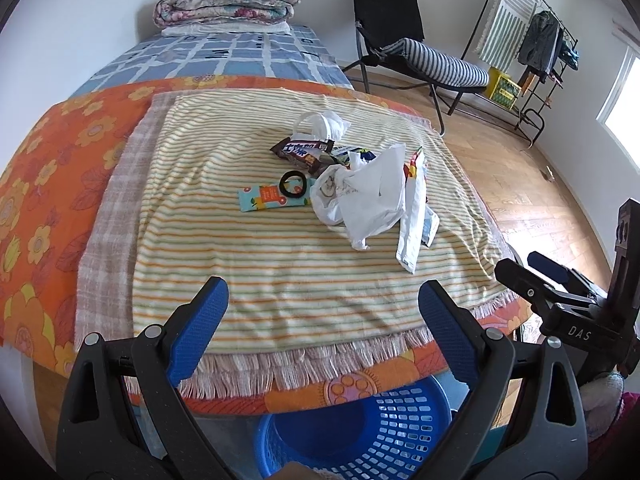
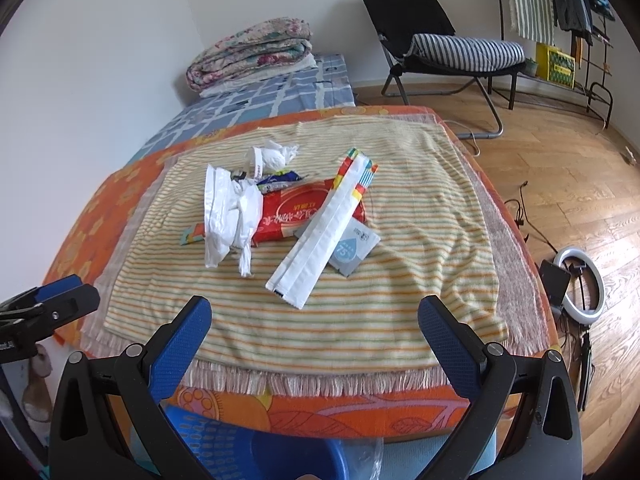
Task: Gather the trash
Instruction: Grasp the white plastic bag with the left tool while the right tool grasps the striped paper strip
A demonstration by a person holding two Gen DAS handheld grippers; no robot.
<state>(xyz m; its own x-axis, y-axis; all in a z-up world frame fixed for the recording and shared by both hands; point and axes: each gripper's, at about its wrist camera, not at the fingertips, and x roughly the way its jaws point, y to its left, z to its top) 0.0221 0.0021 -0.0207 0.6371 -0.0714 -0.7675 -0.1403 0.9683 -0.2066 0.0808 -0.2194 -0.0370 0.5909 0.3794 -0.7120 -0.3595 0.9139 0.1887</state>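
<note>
A pile of trash lies on the striped towel (image 1: pixel 280 264) (image 2: pixel 400 240) on the bed: a crumpled white plastic bag (image 1: pixel 360 196) (image 2: pixel 230 216), a long white wrapper (image 1: pixel 412 216) (image 2: pixel 320 232), a red packet (image 2: pixel 296 212), a grey wipe sachet (image 2: pixel 352 250), a brown snack wrapper (image 1: pixel 302 150), a teal wrapper (image 1: pixel 272 198) with a black ring (image 1: pixel 294 184) on it, and a white tissue wad (image 1: pixel 324 124) (image 2: pixel 272 154). My left gripper (image 1: pixel 324 312) and right gripper (image 2: pixel 316 328) hover open over the towel's near fringe, holding nothing. A blue basket (image 1: pixel 360 432) (image 2: pixel 224 444) sits below the bed edge.
A folded quilt (image 1: pixel 226 0) lies at the bed's far end. A black folding chair with a striped cushion (image 1: pixel 436 60) and a clothes rack (image 1: pixel 536 40) stand on the wood floor to the right. A ring light (image 2: pixel 584 280) and cables lie beside the bed.
</note>
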